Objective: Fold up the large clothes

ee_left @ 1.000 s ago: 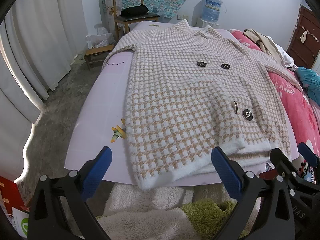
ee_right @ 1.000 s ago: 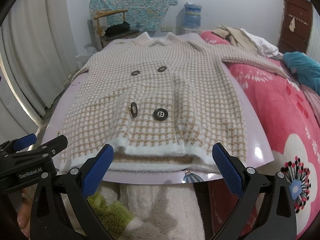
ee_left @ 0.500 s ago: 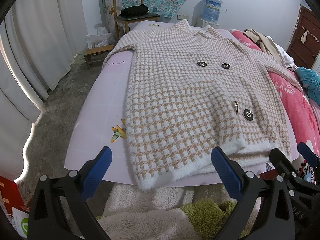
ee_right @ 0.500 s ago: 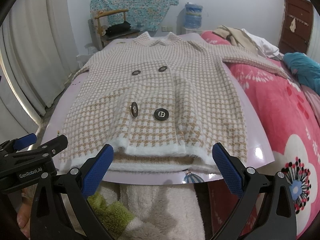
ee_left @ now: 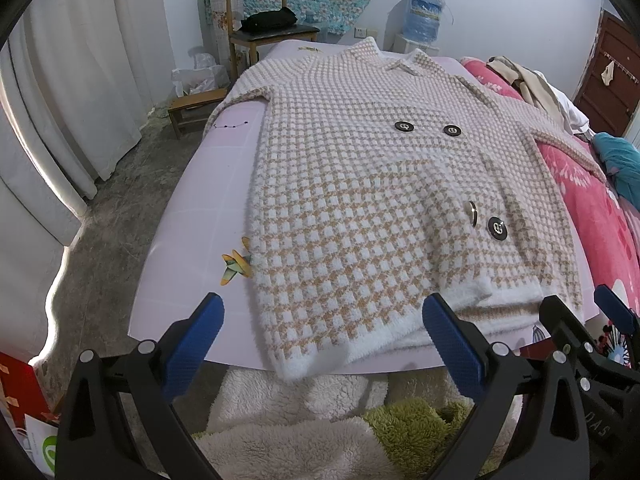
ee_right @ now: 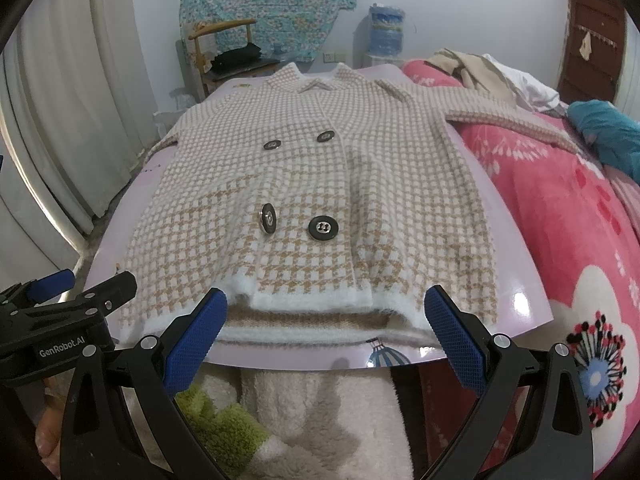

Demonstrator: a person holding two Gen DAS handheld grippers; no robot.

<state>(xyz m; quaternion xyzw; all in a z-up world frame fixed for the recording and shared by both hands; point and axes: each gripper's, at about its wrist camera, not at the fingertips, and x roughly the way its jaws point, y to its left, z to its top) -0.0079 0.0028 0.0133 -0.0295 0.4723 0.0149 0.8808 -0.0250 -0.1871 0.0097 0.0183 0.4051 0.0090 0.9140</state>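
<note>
A large beige-and-white houndstooth coat (ee_left: 372,184) (ee_right: 320,176) with dark buttons lies flat, front up, on a pale pink sheet (ee_left: 200,216) (ee_right: 516,304) over the bed. Its collar points to the far wall and its white fluffy hem lies at the near edge. My left gripper (ee_left: 324,340) is open, hovering just short of the hem's left corner, with nothing between its blue pads. My right gripper (ee_right: 326,326) is open too, in front of the hem's middle, holding nothing. In each view the other gripper shows at the side.
A pink flowered blanket (ee_right: 580,216) covers the bed's right side, with a teal cloth (ee_right: 608,128) and beige clothes (ee_left: 532,84) on it. A fluffy white and green rug (ee_left: 304,428) lies below. A wooden chair (ee_left: 264,28), a stool (ee_left: 192,108) and curtains (ee_left: 80,80) stand to the left.
</note>
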